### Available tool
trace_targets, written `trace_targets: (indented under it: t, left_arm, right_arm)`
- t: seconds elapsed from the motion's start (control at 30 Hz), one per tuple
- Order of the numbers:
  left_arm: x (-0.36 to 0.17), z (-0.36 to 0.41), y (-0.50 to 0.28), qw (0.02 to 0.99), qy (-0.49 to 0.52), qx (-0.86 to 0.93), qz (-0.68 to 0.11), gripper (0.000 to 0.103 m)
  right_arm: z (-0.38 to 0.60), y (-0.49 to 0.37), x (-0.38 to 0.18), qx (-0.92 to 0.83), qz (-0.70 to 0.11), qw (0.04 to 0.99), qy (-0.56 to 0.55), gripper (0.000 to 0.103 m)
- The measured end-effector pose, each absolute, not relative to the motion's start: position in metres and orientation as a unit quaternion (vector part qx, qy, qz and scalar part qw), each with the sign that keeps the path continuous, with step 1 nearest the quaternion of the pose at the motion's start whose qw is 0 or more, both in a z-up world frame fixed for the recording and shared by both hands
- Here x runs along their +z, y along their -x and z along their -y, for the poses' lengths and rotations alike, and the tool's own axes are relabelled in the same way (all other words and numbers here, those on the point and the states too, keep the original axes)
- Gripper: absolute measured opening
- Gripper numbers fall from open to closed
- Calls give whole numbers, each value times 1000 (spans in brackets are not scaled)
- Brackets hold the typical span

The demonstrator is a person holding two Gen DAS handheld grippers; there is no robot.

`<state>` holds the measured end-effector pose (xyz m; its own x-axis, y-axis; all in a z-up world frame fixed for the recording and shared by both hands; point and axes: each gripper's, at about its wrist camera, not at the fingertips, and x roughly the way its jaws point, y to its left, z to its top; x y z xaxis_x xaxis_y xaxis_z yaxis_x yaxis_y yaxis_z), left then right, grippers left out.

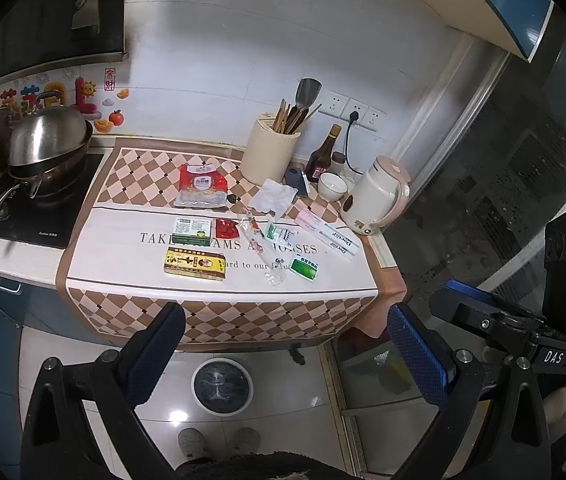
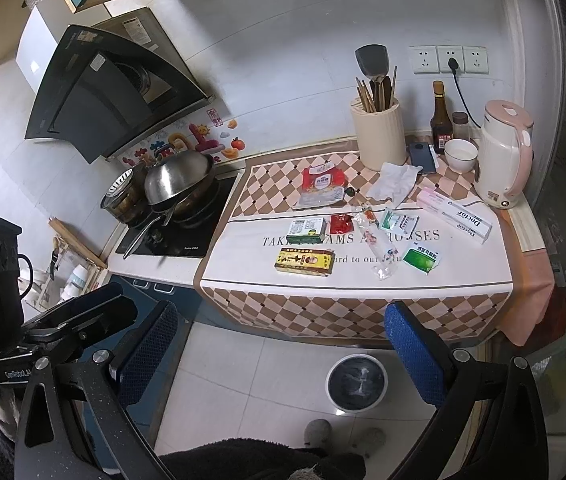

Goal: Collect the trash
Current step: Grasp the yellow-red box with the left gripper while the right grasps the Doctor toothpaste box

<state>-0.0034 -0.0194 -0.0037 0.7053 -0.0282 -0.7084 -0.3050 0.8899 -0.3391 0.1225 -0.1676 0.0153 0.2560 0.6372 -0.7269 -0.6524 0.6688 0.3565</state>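
Trash lies on a cloth-covered counter: a yellow box, a green-white box, a red sachet, a clear wrapper, a green packet, a green-white sachet, a toothpaste box, a crumpled tissue and a red-white bag. A white bin with a black liner stands on the floor below the counter's front. My left gripper and my right gripper both hang open and empty in front of the counter, above the floor.
A wok with a steel lid sits on the hob at the left. A utensil holder, a dark bottle, a white bowl, a phone and a cream kettle line the back right. The person's slippered feet stand by the bin.
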Motion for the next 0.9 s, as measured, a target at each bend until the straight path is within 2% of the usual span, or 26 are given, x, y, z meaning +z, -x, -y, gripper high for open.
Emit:
trace_targets:
  t: [0.17,0.37,0.57,0.73,0.83,0.9]
  left_arm:
    - [-5,17,0,899,206,88,-376,103]
    - [-32,-6,-40,893,87,228,-378,103]
    - [-106,-69,-103,851,98,277,-434,103]
    - [-194,-106,-159,790,160,282,-521,103]
    - [-241,-111,-190,744,175,299,-571,103]
    - [-271,-115,-201,705,222,319,-593,102]
  right_arm:
    - [169,-124,13,404,-451,796,5,103]
    - [165,-145,2,322,-439,839,-3,103]
    - [149,-206,-54,208,-442,872,1,103]
    - [134,-283,-133,172,-497,850,23,103]
    - [120,-337,-183,164,-528,830,66,103]
    - [113,-378,-213,160,-546,816,97,103]
